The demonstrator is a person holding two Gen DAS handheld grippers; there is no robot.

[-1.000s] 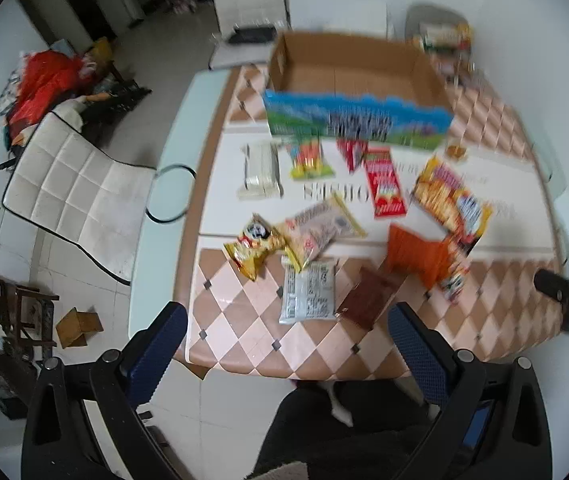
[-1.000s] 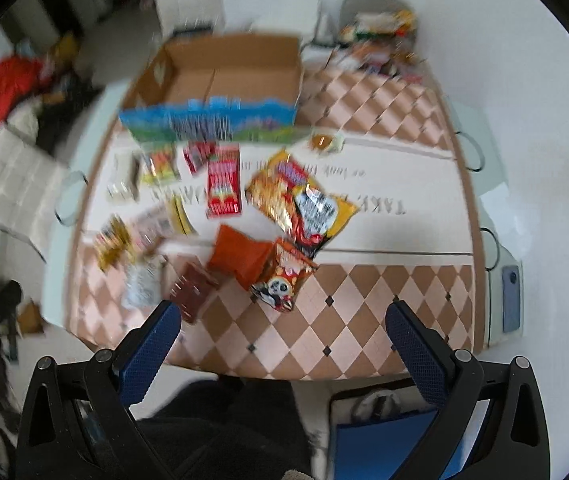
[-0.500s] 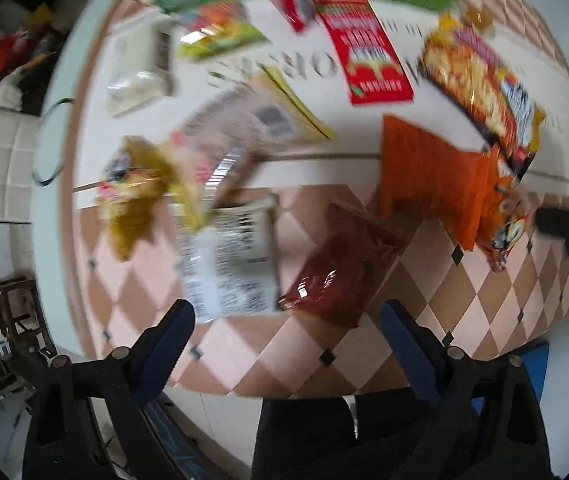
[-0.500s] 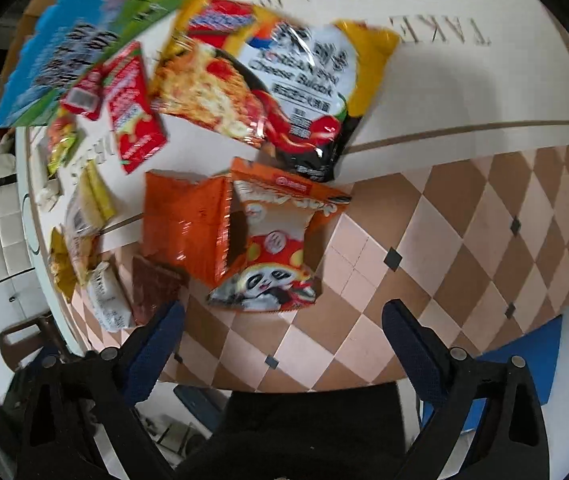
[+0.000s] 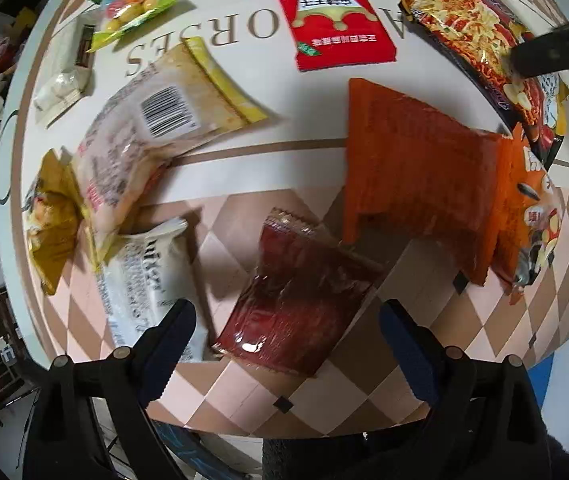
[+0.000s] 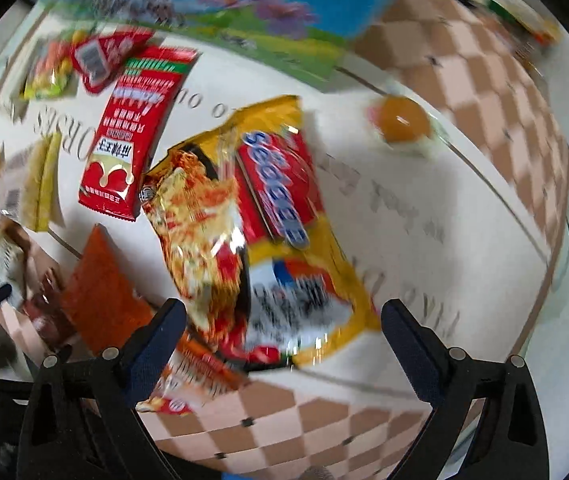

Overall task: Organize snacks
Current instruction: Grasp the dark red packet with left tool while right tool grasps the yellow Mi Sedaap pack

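Two hand-held grippers are what we carry over a desk (image 5: 316, 384) patterned with brown and pink diamonds and a white lettered centre. Our left hand-held gripper (image 5: 286, 344) is spread wide and grips nothing; between its fingers, on the desk below, lies a dark red packet (image 5: 296, 296). Just left of that packet sits a white packet (image 5: 144, 276), and beyond it a pale pouch with a barcode (image 5: 140, 144) overlaps a yellow bag (image 5: 50, 216). An orange bag (image 5: 420, 176) lies to the right, touching a panda-printed bag (image 5: 532, 220) at its far edge. Further back we see a long red packet (image 5: 332, 16) and a green bag of sweets (image 5: 132, 8).

Our right hand-held gripper (image 6: 282, 344) is also spread and empty, hanging above a large yellow noodle packet (image 6: 268, 224) that lies between its fingers. The same long red packet (image 6: 132, 128) lies left of it, a small round orange snack (image 6: 402, 122) to the right, and a blue and green box (image 6: 244, 12) stands behind. This view is blurred.
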